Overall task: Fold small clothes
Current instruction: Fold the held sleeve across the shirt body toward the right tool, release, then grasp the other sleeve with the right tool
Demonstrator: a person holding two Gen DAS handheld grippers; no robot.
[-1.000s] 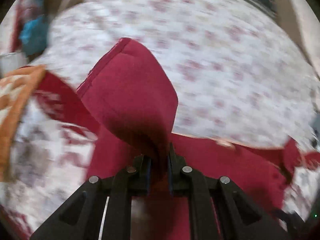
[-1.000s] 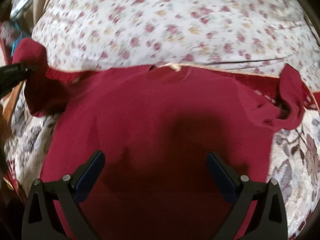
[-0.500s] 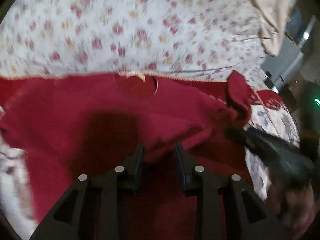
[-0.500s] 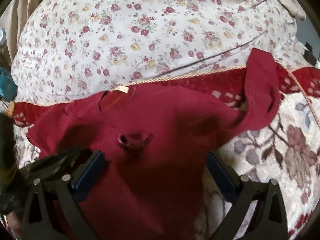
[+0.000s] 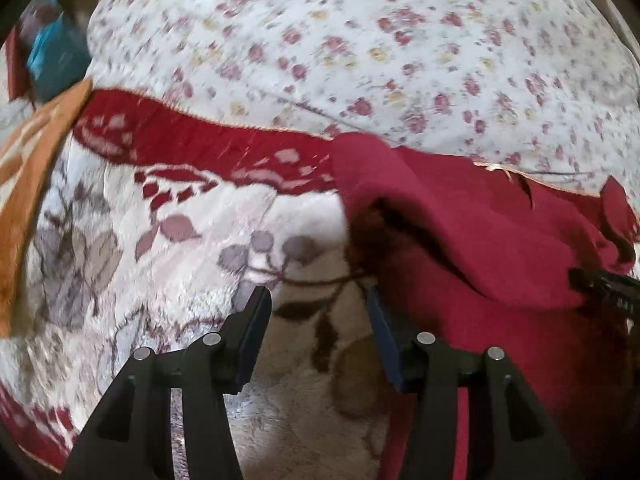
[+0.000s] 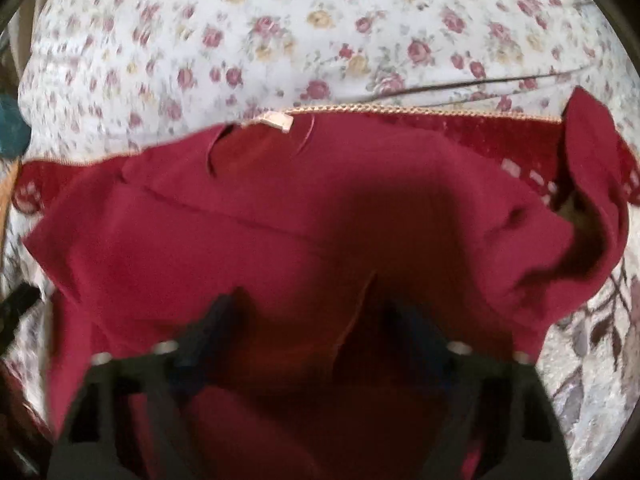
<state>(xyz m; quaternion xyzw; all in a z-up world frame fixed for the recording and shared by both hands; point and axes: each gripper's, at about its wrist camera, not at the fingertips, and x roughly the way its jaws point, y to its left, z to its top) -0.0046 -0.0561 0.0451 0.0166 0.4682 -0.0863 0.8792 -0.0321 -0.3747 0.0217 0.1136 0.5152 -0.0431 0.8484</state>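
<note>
- The dark red shirt [image 6: 280, 232] lies on the bed, collar towards the flowered sheet [image 6: 320, 32]; its left sleeve, lifted a second ago, is now folded in across the body.
- The right sleeve [image 6: 592, 184] is still out, so that side looks next.
- The left gripper [image 5: 318, 312] has let go, jaws spread over the patterned blanket [image 5: 160, 240].
- The right gripper [image 6: 316, 328] hovers low over the shirt, blurred; jaws apart, nothing between them.

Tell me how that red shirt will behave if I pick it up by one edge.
The red shirt will probably go floppy and drape: its folded-over side already sags in soft creases. It looks light, a thin knit lying flat. It likely won't slide much on the fuzzy blanket.
</note>
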